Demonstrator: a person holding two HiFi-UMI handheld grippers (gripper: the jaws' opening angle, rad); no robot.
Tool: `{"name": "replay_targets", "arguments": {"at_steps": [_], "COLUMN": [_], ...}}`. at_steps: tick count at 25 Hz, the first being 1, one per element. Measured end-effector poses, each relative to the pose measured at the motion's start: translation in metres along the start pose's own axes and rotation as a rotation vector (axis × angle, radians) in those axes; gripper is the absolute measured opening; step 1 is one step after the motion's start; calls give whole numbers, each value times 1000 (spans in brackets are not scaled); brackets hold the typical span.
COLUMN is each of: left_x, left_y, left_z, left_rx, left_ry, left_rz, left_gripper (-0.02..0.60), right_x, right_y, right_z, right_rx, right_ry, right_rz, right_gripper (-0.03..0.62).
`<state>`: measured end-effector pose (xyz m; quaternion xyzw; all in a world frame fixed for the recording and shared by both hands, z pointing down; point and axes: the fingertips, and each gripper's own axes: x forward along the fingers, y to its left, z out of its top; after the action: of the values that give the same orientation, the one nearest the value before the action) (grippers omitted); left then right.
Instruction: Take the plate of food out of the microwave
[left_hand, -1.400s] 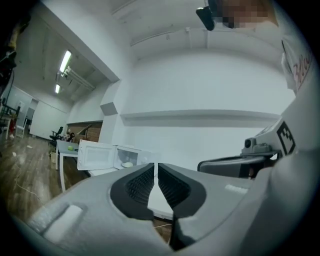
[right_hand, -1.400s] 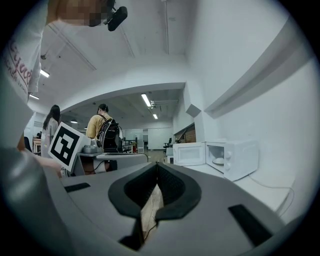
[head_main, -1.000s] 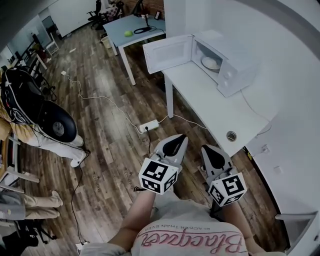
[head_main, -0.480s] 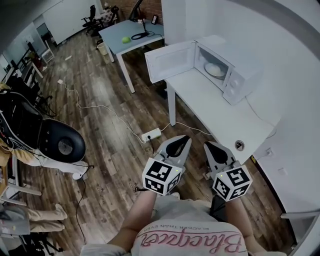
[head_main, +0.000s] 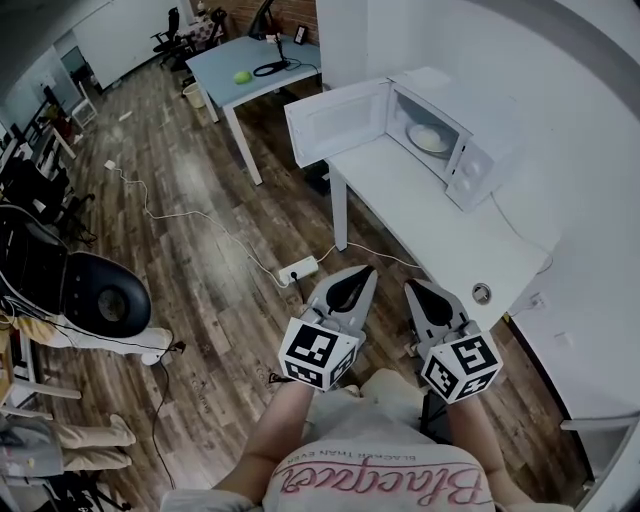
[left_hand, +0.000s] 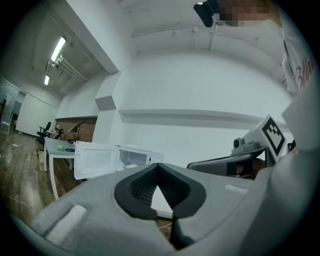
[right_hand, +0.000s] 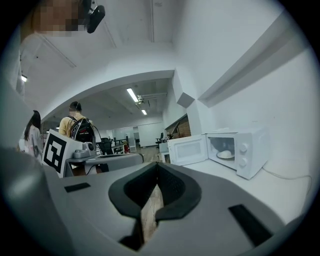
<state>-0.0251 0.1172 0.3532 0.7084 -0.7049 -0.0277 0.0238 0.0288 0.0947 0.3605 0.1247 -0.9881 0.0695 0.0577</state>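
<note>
Both grippers are held level in front of the body and well short of the table. Left gripper (head_main: 363, 273): jaws clenched, tips meeting, nothing between them. Right gripper (head_main: 411, 286): jaws likewise pressed together at the tips and empty. Its own view shows only a thin sliver of floor behind the pads. The plate of food (head_main: 430, 138) sits inside the microwave (head_main: 472, 158) at the far end of the white table (head_main: 430, 225), close to the wall. The door (head_main: 335, 118) is swung fully open to the left and juts past the table's left edge. The head view alone gives the floor plan: a power strip (head_main: 298, 268) with a trailing cable lies on the wood floor just ahead of the left gripper. It also shows a black office chair (head_main: 100, 300) to the left and a blue-grey desk (head_main: 262, 58) beyond the door. The right gripper view looks straight into the cavity, showing the plate (right_hand: 226, 155) with a pale mound on it and two knobs on the microwave front (right_hand: 243, 154). It also shows a person with a backpack (right_hand: 76, 127) standing behind. The left gripper view shows mainly the door's inner face (left_hand: 97, 160), and the plate is too small to make out there. The tabletop between the cable grommet (head_main: 482, 293) and the microwave is bare. The table's near corner lies just right of the right gripper.
</note>
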Motion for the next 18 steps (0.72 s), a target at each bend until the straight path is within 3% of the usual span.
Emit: {"name": "replay_targets", "arguments": {"at_steps": [18], "left_x": [34], "left_y": [44], "left_z": [-14], "left_rx": [-21], "left_ry": [32], "left_rz": [37], "left_gripper": [6], "right_x": [50], "right_y": [-20], "right_z": [-1], "right_rx": [-21], "right_ry": [-23], "right_rz": [14], "right_gripper": [12]}}
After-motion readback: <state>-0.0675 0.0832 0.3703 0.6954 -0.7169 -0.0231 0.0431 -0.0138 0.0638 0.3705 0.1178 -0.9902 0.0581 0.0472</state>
